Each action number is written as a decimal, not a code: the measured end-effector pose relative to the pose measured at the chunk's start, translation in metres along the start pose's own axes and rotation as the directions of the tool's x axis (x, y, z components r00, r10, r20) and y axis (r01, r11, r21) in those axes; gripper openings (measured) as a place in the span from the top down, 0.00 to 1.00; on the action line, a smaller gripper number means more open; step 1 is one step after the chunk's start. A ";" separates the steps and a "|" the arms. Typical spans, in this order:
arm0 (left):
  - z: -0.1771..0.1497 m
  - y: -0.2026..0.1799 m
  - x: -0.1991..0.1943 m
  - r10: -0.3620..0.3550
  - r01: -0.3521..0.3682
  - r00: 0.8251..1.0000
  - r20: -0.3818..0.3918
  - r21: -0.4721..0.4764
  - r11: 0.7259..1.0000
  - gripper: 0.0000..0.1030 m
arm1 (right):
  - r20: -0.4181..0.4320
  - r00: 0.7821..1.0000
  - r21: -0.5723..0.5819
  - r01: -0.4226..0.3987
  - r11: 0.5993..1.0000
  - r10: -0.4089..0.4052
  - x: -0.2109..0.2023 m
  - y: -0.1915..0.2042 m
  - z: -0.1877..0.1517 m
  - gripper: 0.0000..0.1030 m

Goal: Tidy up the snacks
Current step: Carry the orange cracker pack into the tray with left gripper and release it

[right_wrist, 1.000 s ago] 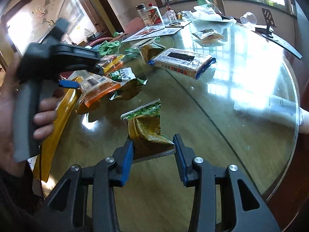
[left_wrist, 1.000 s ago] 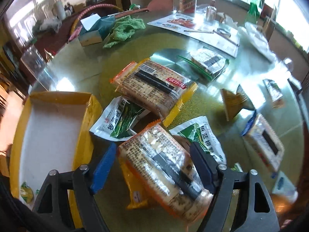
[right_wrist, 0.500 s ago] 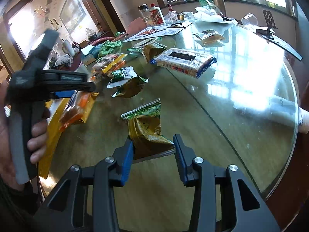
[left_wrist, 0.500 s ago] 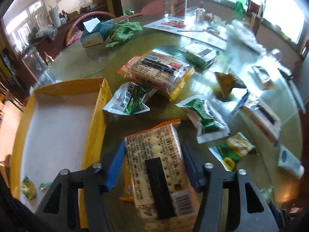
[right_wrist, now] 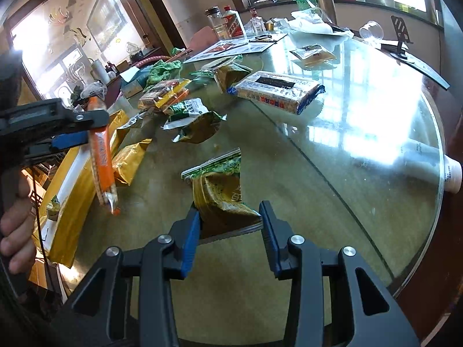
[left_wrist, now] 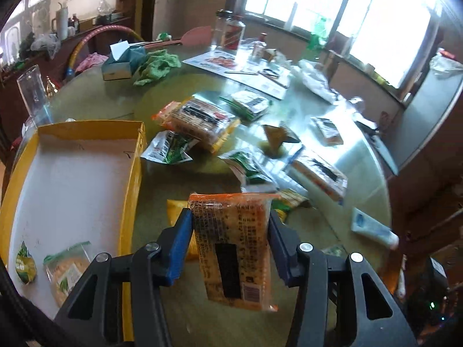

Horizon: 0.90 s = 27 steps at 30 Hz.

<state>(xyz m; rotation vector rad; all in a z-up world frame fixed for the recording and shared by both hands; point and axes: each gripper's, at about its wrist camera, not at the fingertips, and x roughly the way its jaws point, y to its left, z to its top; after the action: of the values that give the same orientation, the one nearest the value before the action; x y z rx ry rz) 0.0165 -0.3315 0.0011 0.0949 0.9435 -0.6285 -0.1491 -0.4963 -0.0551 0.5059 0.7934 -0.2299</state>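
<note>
My left gripper (left_wrist: 230,217) has its jaws closing on an orange cracker pack (left_wrist: 234,245), with both blue pads pressed on its sides. The pack hangs clear of the glass table, just right of the yellow box (left_wrist: 131,173). In the right wrist view the same pack (right_wrist: 101,156) dangles from the left gripper (right_wrist: 86,128) beside the box (right_wrist: 75,190). My right gripper (right_wrist: 230,211) is shut on a green and gold snack bag (right_wrist: 220,185) that rests on the table near its front edge.
The box holds two small snack bags (left_wrist: 66,274). Several packets lie mid-table, among them stacked cracker packs (left_wrist: 199,118), a green-white bag (left_wrist: 167,150) and a blue-ended pack (right_wrist: 277,91). A white tube (right_wrist: 428,162) lies by the right rim. A tissue box (left_wrist: 121,63), cloth and bottles stand far back.
The left gripper narrowed onto the orange cracker pack and lifted it off the table, swinging it over beside the yellow box. The right gripper and its bag stayed put.
</note>
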 end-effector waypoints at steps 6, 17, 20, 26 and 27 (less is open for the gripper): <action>-0.013 -0.003 -0.032 -0.070 0.069 0.997 0.027 0.031 0.997 0.58 | 0.044 0.999 -0.026 -0.002 1.000 0.003 -0.014 0.014 0.002 0.60; -0.024 0.031 -0.083 -0.151 0.152 0.984 0.092 -0.005 0.988 0.66 | 0.109 0.992 -0.121 -0.052 0.991 0.066 -0.032 0.059 0.011 0.60; -0.025 0.048 -0.104 -0.171 0.175 0.978 0.118 -0.024 0.984 0.66 | 0.111 0.989 -0.147 -0.080 0.986 0.097 -0.034 0.074 0.012 0.60; -0.032 0.088 -0.148 -0.080 0.095 0.977 0.195 -0.072 0.993 0.66 | 0.098 0.975 -0.235 -0.173 0.956 0.201 -0.031 0.120 0.015 0.60; -0.033 0.096 -0.154 -0.057 0.076 0.977 0.205 -0.084 0.994 0.66 | 0.084 0.971 -0.246 -0.197 0.949 0.223 -0.027 0.129 0.016 0.60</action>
<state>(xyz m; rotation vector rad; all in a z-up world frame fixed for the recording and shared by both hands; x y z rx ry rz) -0.0207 -0.1701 0.0833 -0.0819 0.7790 -0.6430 -0.1084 -0.3938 0.0194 0.3455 0.6422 0.0353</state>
